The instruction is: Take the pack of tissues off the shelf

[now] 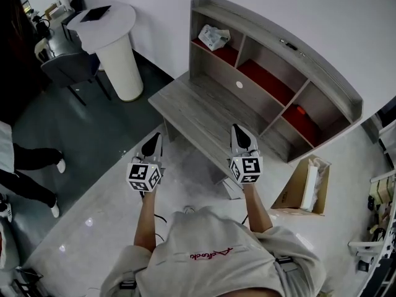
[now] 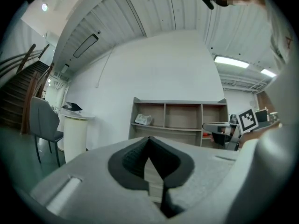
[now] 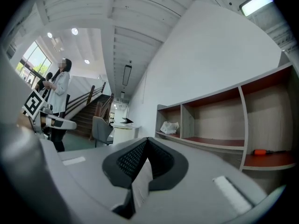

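Observation:
The pack of tissues (image 1: 215, 37) is a white crinkled packet lying in the left compartment of the grey shelf unit (image 1: 322, 73), on its red floor. It also shows small and far in the left gripper view (image 2: 144, 120) and the right gripper view (image 3: 169, 127). My left gripper (image 1: 153, 138) is held in front of the desk's left corner, jaws shut and empty (image 2: 149, 139). The right gripper (image 1: 238, 130) hovers over the desk's front edge, jaws together with nothing between them (image 3: 147, 141). Both are well short of the pack.
A grey desk (image 1: 185, 113) carries the shelf. A small orange object (image 1: 299, 110) lies in the right compartment. A white round table (image 1: 117, 48) and a grey chair (image 1: 68, 67) stand left, a cardboard box (image 1: 303, 187) right. A person (image 3: 58, 97) stands nearby.

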`<state>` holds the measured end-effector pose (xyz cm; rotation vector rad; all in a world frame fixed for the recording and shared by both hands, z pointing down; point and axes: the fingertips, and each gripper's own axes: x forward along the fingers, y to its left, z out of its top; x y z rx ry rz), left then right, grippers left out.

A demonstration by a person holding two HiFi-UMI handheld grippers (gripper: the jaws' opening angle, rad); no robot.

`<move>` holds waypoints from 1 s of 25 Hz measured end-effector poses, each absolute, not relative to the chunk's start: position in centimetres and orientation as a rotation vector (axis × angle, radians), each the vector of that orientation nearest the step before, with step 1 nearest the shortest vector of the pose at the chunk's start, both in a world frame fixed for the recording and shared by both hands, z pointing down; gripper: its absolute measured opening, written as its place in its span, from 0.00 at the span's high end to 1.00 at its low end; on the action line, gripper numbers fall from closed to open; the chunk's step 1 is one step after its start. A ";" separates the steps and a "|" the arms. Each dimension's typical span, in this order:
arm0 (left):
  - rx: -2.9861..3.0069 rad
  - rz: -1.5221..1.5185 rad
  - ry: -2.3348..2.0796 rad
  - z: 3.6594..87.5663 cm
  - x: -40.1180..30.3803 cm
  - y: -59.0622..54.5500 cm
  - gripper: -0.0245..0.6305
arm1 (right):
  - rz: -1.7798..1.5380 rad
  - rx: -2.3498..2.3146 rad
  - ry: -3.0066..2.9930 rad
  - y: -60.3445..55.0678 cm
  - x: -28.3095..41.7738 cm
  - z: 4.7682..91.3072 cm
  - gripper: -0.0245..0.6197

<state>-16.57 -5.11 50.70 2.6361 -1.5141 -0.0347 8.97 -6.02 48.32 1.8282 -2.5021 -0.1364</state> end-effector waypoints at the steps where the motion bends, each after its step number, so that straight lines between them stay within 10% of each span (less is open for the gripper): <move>1: 2.638 -0.034 -1.510 50.7 -16.8 -5.6 0.96 | -0.136 1.827 -2.502 -6.5 8.6 48.4 0.95; 25: 2.625 0.005 -1.467 53.1 -16.6 -19.6 0.96 | -0.089 1.779 -2.483 -20.1 6.7 50.9 0.95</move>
